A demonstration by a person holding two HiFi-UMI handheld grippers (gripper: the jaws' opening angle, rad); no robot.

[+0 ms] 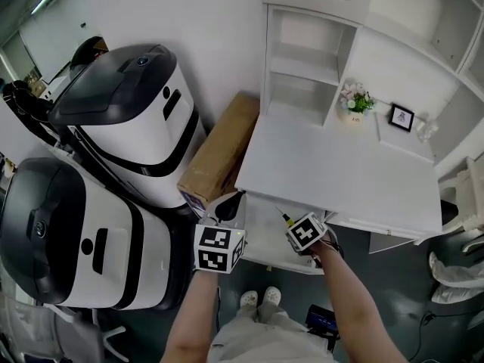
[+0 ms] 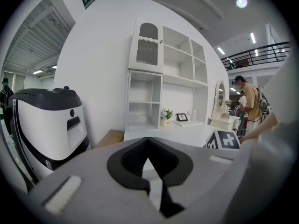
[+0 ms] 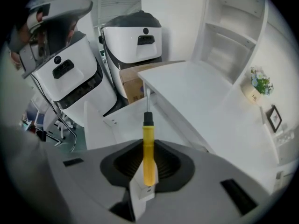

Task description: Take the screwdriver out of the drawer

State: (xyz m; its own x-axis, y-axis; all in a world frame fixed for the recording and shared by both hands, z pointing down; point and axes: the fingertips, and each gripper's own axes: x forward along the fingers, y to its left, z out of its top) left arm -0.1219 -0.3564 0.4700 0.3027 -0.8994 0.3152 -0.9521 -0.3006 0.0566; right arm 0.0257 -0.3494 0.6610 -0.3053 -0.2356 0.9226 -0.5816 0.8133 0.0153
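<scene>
A screwdriver (image 3: pixel 147 132) with a yellow handle and a thin metal shaft stands between the jaws of my right gripper (image 3: pixel 148 148), which is shut on the handle. Its shaft points away from the gripper, over the open white drawer (image 3: pixel 124 120). In the head view the screwdriver (image 1: pixel 285 218) is a small yellow sliver just ahead of the right gripper (image 1: pixel 293 227), above the drawer (image 1: pixel 261 237) under the desk's front edge. My left gripper (image 1: pixel 229 204) hovers by the drawer's left corner. Its jaws meet at the tips with nothing in them (image 2: pixel 148 139).
The white desk (image 1: pixel 340 172) carries a flower pot (image 1: pixel 355 100) and a small picture frame (image 1: pixel 401 117), with a shelf unit (image 1: pixel 310 59) behind. A cardboard box (image 1: pixel 223 146) leans at the desk's left. Two big white-and-black machines (image 1: pixel 128 112) (image 1: pixel 76 240) stand left. A person (image 2: pixel 247 104) stands far right.
</scene>
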